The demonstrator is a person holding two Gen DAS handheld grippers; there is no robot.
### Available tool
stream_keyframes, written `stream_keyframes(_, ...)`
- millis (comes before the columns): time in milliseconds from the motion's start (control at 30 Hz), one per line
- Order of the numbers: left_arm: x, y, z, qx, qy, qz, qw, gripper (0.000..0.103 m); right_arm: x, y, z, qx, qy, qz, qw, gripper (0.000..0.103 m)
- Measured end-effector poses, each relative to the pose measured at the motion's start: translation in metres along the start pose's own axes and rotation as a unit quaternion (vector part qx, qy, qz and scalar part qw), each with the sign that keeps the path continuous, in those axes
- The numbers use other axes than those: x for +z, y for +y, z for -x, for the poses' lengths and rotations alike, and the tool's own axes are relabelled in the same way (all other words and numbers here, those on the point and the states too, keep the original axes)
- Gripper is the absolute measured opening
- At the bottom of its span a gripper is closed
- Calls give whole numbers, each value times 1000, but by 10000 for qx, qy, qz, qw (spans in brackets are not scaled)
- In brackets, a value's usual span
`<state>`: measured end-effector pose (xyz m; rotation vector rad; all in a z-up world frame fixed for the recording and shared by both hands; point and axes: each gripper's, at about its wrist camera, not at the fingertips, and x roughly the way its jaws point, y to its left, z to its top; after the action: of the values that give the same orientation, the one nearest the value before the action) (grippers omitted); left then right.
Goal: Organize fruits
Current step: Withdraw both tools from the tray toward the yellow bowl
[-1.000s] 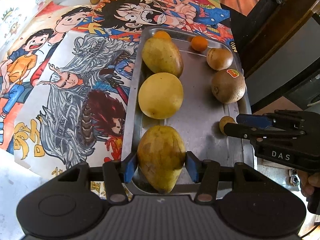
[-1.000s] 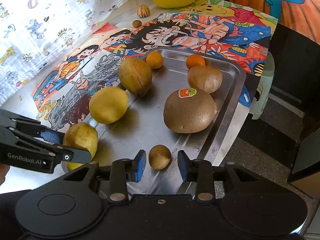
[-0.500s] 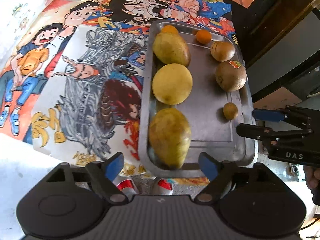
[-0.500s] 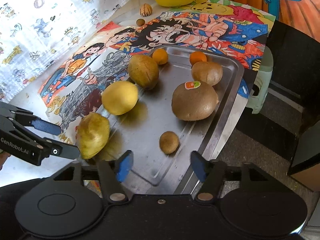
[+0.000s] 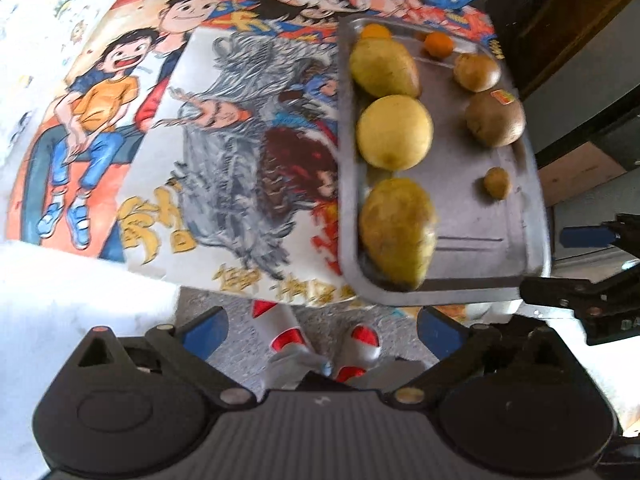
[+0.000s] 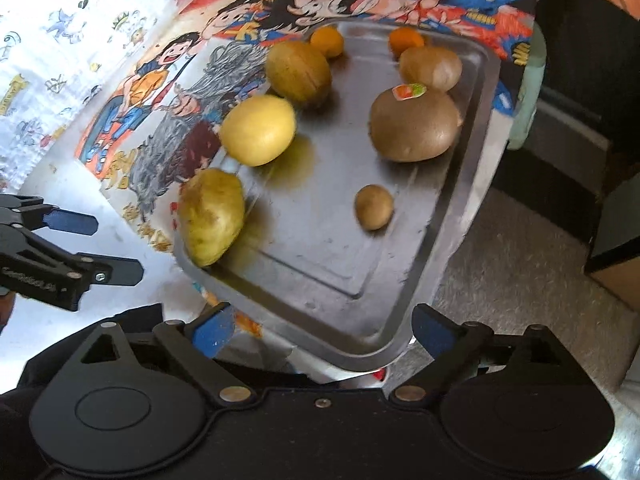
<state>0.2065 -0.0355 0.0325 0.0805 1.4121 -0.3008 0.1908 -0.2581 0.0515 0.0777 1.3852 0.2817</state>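
You see the tray (image 6: 452, 216) on the tablecloth (image 5: 224, 184): three large fruits along its left side, nearest first the mango (image 6: 211, 216), smaller fruits along its right.

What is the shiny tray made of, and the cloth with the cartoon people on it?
The tray looks like metal, probably stainless steel: grey, glossy, mirroring the yellow fruit. The cartoon cloth seems printed fabric or plastic sheet; the blur leaves that open.

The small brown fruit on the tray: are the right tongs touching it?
Apart. In the right wrist view the small brown fruit lies alone on the tray, clearly beyond the open right tongs.
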Motion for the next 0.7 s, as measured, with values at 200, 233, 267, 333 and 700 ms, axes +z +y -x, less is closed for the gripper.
stream_keyframes(200, 1, 13, -3, 252, 162, -36, 9995, 102, 8, 15, -3, 192, 169, 58, 9997, 97)
stream_keyframes(233, 2, 16, -3, 287, 184, -33, 9994, 102, 11, 16, -3, 210, 189, 65, 9996, 97)
stream_keyframes(267, 3, 17, -3, 317, 199, -23, 9993, 102, 14, 18, -3, 239, 208, 71, 9995, 97)
stream_keyframes(333, 5, 22, -4, 363, 233, -1, 9991, 102, 19, 21, -4, 295, 227, 75, 9993, 97)
stream_keyframes(700, 32, 45, -2, 418, 261, -30, 9988, 102, 61, 39, -1, 442, 37, 221, 9988, 98)
